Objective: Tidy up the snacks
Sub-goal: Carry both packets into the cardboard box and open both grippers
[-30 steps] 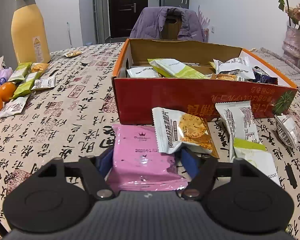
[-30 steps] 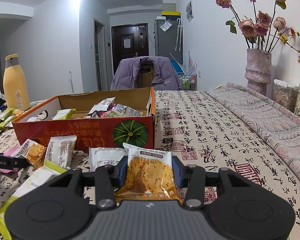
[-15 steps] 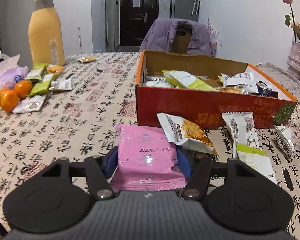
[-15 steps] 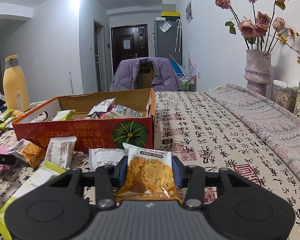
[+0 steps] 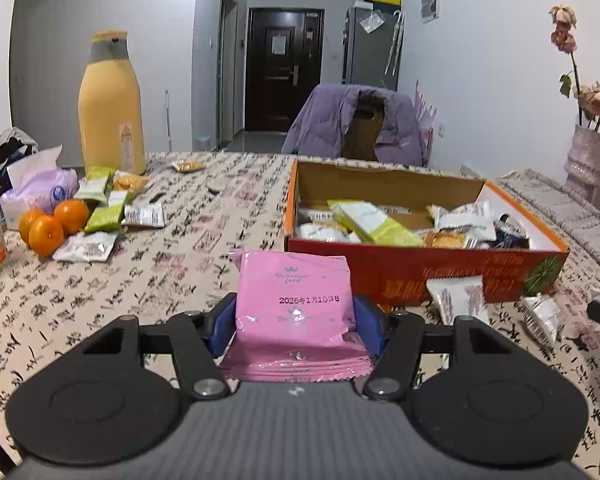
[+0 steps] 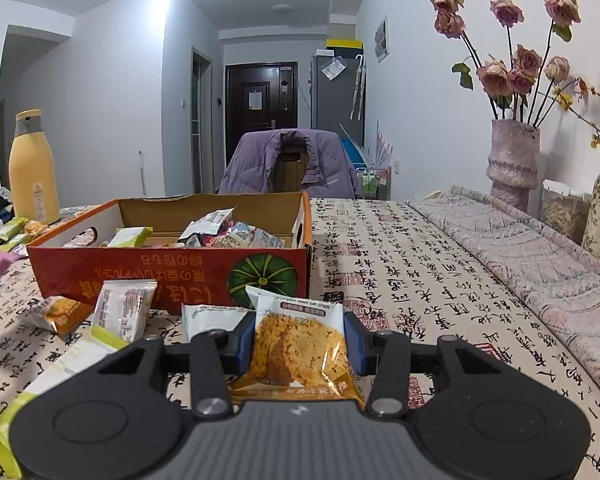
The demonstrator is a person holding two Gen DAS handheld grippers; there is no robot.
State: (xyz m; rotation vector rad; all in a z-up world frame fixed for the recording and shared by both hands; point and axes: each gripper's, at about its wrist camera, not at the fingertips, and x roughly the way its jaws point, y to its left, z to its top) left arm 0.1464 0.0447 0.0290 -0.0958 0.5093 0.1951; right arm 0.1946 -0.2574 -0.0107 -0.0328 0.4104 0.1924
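Presently both grippers are loaded, and the step in hand appears to be the carry toward the orange cardboard box (image 5: 420, 276), the landmark for all positions below. The left gripper (image 5: 296, 320) has just been closing its jaws, and they now clamp a pink foil snack packet (image 5: 294, 300) by its two side edges; the packet is held clear of the calligraphy-print tablecloth (image 5: 172, 264), in front of the box's near wall and toward its left corner. The right gripper (image 6: 298, 344) is closed on a crispy rice-cracker packet (image 6: 296, 344), its blue pads (image 6: 245, 340) pressing both sides, in front of the box's near wall below the printed pumpkin (image 6: 262, 276). Loose packets lie on the cloth just before that wall, among them a white wafer packet (image 6: 124, 308). Further snacks and three oranges (image 5: 54, 222) sit well to the box's left, near the yellow bottle (image 5: 110, 108). The next move probably calls for lifting each packet above the box rim, advancing over the partly filled interior, and releasing onto a free patch without catching the wall.
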